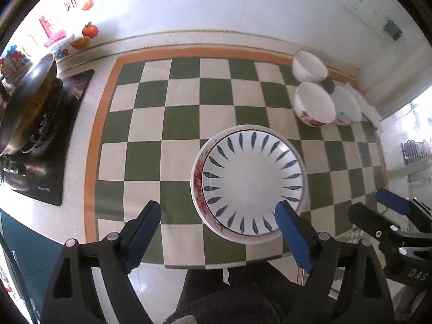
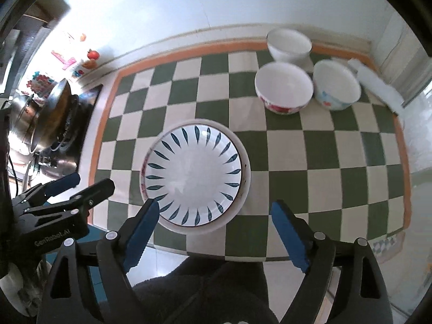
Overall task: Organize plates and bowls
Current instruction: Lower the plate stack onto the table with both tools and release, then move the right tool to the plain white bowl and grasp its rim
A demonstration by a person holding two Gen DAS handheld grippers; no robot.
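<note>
Checkered mat covers most of the counter, green and cream squares with an orange border. Stove with a steel pot sits off its left edge, not part of the job.

Plates: stacked near the front edge of the mat. Blue-leaf plate sits nested on the red-flower plate, whose rim only shows as a crescent on the left. There may be more plates under it, I can't tell from above. Stack looks seated and roughly concentric, slightly offset to the right.

Bowls: three of them, loose in the back right corner. Plain white bowl rearmost, red-flower bowl in front of it, blue-pattern bowl just beside that one on the right. They touch or nearly touch, all upright, none nested. A white folded cloth or sheet lies beyond them by the wall.

Left gripper: jaws spread wide, nothing between the pads, above the stack's left side. Right gripper: same, spread wide and empty, over the stack's near rim. Neither one touches the plates.

Status, my read: plate stacking done, or at least this pair. Bowls still to be nested, so roughly halfway. Next target is likely the bowl cluster.
</note>
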